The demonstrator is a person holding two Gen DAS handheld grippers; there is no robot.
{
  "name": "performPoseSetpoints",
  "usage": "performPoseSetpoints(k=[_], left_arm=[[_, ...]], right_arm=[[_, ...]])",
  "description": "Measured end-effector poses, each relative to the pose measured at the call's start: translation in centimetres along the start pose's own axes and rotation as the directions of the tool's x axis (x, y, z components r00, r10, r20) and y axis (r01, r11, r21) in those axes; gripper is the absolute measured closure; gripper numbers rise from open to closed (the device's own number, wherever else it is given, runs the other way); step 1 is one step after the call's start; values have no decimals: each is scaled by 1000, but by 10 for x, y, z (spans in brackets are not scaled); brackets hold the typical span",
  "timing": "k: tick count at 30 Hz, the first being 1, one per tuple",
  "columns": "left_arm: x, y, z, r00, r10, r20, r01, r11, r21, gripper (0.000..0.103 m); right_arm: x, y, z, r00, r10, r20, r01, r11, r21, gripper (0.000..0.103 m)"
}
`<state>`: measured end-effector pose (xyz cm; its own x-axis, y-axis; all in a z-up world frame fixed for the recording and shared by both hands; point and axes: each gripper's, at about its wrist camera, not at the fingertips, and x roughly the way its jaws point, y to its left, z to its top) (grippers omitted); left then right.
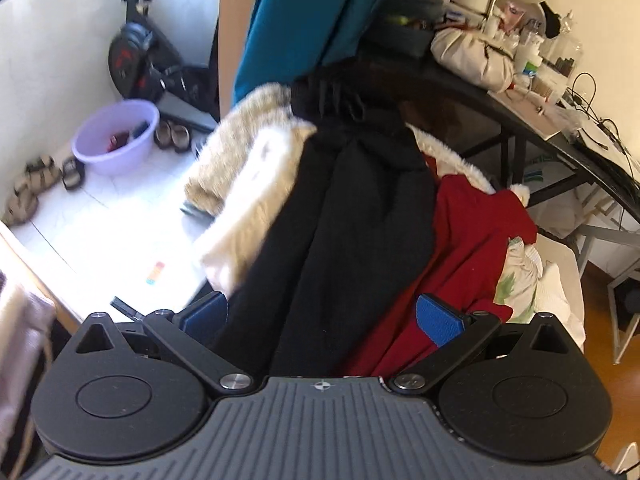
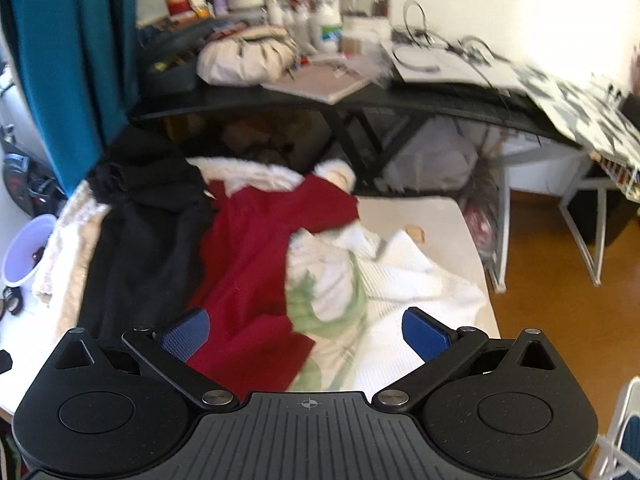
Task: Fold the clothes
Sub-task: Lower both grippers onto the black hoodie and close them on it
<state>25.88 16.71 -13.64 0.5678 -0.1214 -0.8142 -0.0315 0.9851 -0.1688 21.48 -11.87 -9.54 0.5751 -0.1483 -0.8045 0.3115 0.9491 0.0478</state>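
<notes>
A heap of clothes lies on a white table (image 2: 440, 212). From left to right it holds a cream furry coat (image 1: 248, 176), a black garment (image 1: 340, 220), a red garment (image 1: 472, 232), a green-and-white floral cloth (image 2: 320, 292) and a white waffle cloth (image 2: 420, 280). My left gripper (image 1: 320, 320) is open just above the black garment and the red one's edge, with its blue pads wide apart. Over the red garment (image 2: 256, 256) and the floral cloth, my right gripper (image 2: 306, 334) hangs open too. Neither holds anything.
A cluttered black desk (image 2: 400, 96) stands behind the table, with a teal curtain (image 2: 68, 60) at the back left. On the white floor to the left are a lilac basin (image 1: 116, 136), shoes (image 1: 172, 134) and sandals (image 1: 36, 184). Wooden floor (image 2: 540, 280) lies to the right.
</notes>
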Motion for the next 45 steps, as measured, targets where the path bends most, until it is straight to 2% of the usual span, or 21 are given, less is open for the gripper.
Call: performPoseSetpoints(k=[4, 10, 13, 17, 25, 27, 30, 32, 34, 38, 43, 44, 45], left_arm=[[32, -6, -5, 999, 4, -49, -3, 1000, 21, 1], [76, -26, 7, 996, 48, -68, -43, 996, 78, 0], [107, -38, 14, 991, 97, -97, -86, 990, 107, 0], [156, -49, 16, 982, 125, -140, -111, 988, 104, 1], [233, -64, 7, 971, 140, -193, -122, 987, 103, 0], [242, -63, 2, 969, 143, -202, -128, 988, 86, 0], [243, -58, -6, 973, 129, -190, -121, 991, 55, 0], [241, -55, -9, 976, 117, -182, -110, 993, 47, 0], [240, -53, -10, 977, 107, -183, -101, 994, 40, 0], [238, -53, -11, 976, 107, -187, -104, 994, 27, 0], [230, -52, -12, 980, 86, -181, -82, 996, 29, 0], [227, -49, -10, 980, 72, -185, -69, 997, 22, 3], [224, -45, -4, 982, 54, -182, -53, 999, 10, 10]], right_arm=[[32, -9, -9, 998, -41, -48, 42, 999, 3, 1], [95, -1, -5, 993, -65, -99, 57, 995, -84, 1], [138, 5, 8, 991, -58, -122, 42, 991, -127, 1], [193, 13, 24, 986, -26, -166, 0, 988, -155, 1], [281, 44, 50, 990, -7, -138, -39, 945, -324, 1], [300, 52, 50, 990, -23, -140, -30, 931, -365, 1], [327, 58, 46, 981, -49, -188, -31, 916, -399, 1], [334, 57, 46, 983, -41, -182, -28, 933, -359, 1], [336, 58, 44, 986, -44, -159, -11, 945, -326, 1], [338, 62, 38, 990, -62, -127, 15, 940, -340, 1], [343, 65, 45, 984, -87, -159, 29, 942, -336, 1], [342, 67, 48, 981, -93, -169, 31, 941, -338, 1], [337, 67, 53, 982, -86, -167, 26, 943, -333, 1]])
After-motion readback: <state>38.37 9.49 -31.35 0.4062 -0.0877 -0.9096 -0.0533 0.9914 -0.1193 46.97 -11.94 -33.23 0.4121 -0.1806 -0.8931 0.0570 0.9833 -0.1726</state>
